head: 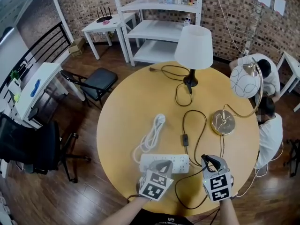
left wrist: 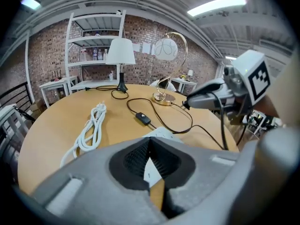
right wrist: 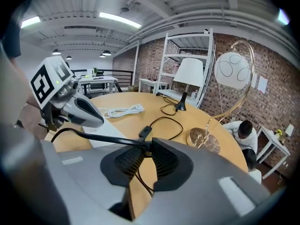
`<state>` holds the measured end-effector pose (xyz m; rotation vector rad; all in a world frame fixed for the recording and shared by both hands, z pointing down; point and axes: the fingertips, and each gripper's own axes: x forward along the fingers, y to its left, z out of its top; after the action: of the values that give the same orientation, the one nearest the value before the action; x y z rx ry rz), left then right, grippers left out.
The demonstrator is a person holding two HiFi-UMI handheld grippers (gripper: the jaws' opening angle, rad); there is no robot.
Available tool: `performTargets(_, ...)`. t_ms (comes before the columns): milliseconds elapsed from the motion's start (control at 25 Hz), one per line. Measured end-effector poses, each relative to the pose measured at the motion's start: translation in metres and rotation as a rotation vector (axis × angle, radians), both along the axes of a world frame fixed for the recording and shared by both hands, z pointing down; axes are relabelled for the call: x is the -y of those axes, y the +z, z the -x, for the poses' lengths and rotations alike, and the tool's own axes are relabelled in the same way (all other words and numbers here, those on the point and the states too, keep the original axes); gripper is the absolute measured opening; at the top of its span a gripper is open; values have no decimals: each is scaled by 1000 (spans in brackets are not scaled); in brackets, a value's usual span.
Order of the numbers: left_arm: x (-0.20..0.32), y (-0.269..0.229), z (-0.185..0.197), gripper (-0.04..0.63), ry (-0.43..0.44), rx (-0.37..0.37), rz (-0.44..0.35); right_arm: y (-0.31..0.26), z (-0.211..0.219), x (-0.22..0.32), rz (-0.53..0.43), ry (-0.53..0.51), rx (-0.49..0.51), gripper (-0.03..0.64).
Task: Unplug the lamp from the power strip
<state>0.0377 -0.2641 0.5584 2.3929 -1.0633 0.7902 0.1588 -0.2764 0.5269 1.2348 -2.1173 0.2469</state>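
Black cord (right wrist: pixel 93 136) pinched between pads of right hand-held gripper (right wrist: pixel 146 148), running off left toward power strip (head: pixel 180 162) at near edge of surface (head: pixel 126 111). Left hand-held gripper (left wrist: pixel 149 142) pressed together, empty, directly above strip. Gold lamp (head: pixel 223 122) near right edge, white-shaded lamp (head: pixel 193 46) toward far edge. Room: brick wall (head: pixel 84 3), white shelving (head: pixel 154 32), dark wood floor (head: pixel 89 182).

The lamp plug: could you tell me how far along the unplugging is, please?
Done, apparently: the right gripper is shut on the black cord at what looks like its plug end, held clear of the white power strip. In hand: the left gripper, jaws together, sits at the strip. Left: probably just setting the cord down.
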Motion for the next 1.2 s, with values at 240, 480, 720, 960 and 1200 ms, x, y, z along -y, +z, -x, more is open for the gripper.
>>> performTargets(240, -18, -28, -6, 3, -54, -114, 6, 28, -18, -11, 32, 44, -13, 49)
performTargets(480, -30, -58, -15, 3, -63, -175, -40, 51, -29, -26, 57, 65, -68, 64)
performTargets(720, -39, -74, -14, 3, -81, -177, -81, 49, -30, -39, 51, 67, -56, 92)
performTargets(960, -62, -84, -16, 3, -93, -169, -108, 41, -33, -54, 52, 78, -49, 106)
performTargets(1200, -85, -93, -13, 3, -112, -150, -142, 23, -23, -76, 11, 71, 2, 101)
